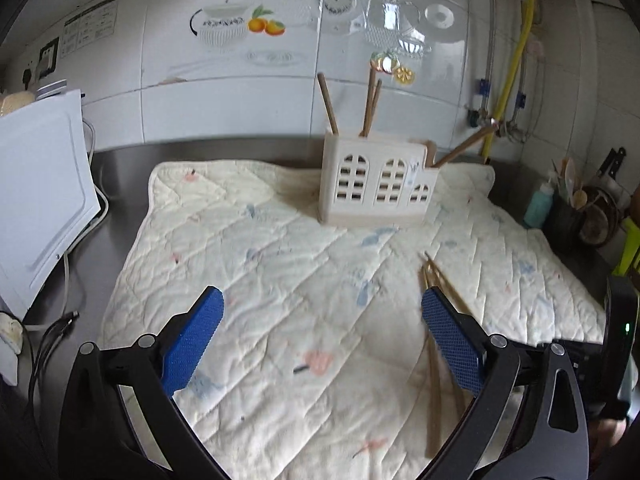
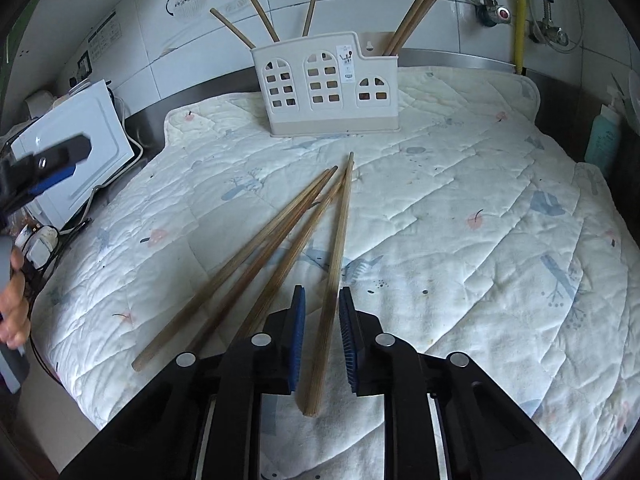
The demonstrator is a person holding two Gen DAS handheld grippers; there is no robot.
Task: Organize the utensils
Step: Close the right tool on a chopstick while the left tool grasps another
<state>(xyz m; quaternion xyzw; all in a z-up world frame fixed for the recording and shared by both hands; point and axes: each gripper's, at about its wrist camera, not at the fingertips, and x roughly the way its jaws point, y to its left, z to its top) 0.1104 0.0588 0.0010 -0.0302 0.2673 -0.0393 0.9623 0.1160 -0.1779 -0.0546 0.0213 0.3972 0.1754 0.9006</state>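
- The left gripper (image 1: 322,306) is hanging over the quilted mat (image 1: 280,264) with its blue pads (image 1: 192,340) spread wide and nothing between them.
- The right gripper (image 2: 322,300) is straddling 1 chopstick (image 2: 334,280); its pads are standing narrowly apart, a thin gap showing on each side of the stick.
- 3 more loose chopsticks (image 2: 256,256) are lying on the mat at 10 o'clock from that gripper, fanning toward the holder.
- The white utensil holder (image 2: 328,88) is standing upright at the mat's 12 o'clock edge, with chopsticks already in it.
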